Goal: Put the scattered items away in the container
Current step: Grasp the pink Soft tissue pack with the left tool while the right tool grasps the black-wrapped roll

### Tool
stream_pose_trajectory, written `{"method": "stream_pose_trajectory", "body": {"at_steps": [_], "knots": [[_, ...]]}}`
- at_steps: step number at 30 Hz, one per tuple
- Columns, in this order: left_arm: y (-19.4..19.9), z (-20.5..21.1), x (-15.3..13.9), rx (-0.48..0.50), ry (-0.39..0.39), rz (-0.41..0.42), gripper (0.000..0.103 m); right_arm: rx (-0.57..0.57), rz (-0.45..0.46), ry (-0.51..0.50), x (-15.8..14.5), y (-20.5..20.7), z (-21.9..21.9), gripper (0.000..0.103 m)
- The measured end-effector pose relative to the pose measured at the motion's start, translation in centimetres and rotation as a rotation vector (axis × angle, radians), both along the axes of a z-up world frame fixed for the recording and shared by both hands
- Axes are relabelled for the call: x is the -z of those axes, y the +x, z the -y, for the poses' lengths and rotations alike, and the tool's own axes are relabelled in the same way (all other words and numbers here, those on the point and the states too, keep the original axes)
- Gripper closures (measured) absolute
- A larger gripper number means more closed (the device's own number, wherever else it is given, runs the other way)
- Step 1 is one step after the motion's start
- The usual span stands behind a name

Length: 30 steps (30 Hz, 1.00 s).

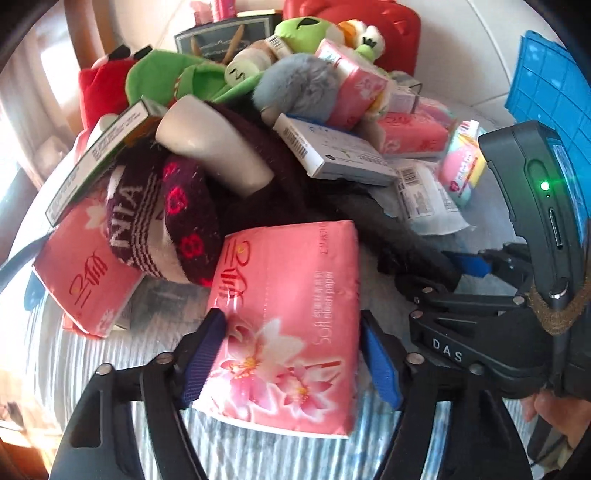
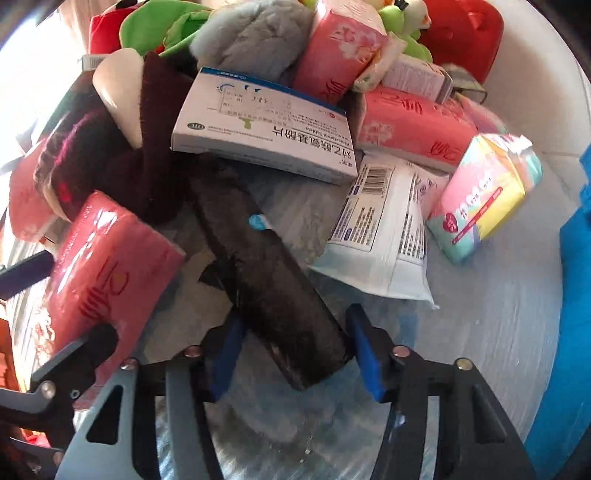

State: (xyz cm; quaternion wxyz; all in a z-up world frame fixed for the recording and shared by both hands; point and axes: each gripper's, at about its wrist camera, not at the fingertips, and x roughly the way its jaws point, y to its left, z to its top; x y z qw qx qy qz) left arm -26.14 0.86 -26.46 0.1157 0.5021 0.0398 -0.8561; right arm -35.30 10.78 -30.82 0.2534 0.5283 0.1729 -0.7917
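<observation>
Probably a home: plush toys (image 1: 295, 33), tissue packs (image 1: 288, 325), medicine box (image 2: 266, 129).

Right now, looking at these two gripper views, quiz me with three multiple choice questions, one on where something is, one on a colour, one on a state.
1. What lies between the left gripper pads?
A. a pink tissue pack
B. a medicine box
C. a green plush

2. What colour are the pads on the right gripper?
A. red
B. blue
C. white

3. How does the white medicine box sit?
A. standing upright alone
B. lying on the pile, over dark fabric
C. held in a gripper

Answers:
1 A, the pink tissue pack with flowers fills the gap between the left pads.
2 B, both pads are blue, either side of a black fabric strip.
3 B, it lies flat across the dark red fabric, no gripper on it.
</observation>
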Motion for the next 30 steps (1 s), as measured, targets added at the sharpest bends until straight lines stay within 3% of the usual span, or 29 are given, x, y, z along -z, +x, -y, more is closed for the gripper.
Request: {"method": "stream_pose_trajectory", "body": {"at_steps": [2,8,9,11,18,27,30], "knots": [[0.3,-0.8,-0.2,0.02,-0.03,-0.002,0.043,0.024,0.039,-0.017,-0.3,0.9,-0.9,0.063],[2.1,-1.6,-0.4,0.071,-0.039,0.024,0.042,0.086,0.145,0.003,-0.8,6.6,-4.6,0.067],[2.5,-1.7,-0.5,0.079,-0.029,0.027,0.039,0.096,0.163,0.001,-0.9,7.4,-5.1,0.067],[3.2,-1.5,-0.4,0.103,0.013,0.038,0.02,0.105,0.189,-0.008,-1.1,8.6,-5.8,0.067],[2.0,-1.6,0.3,0.097,-0.013,0.052,0.02,0.176,0.129,-0.056,-3.4,9.0,-7.1,0.053],[0.3,-1.1,0.5,0.124,-0.054,0.085,0.02,0.178,0.1,-0.087,-4.1,7.5,-5.1,0.053],[0.1,0.1,1.1,0.139,-0.014,0.091,0.011,0.18,0.102,-0.065,-3.6,7.2,-5.2,0.053]]}}
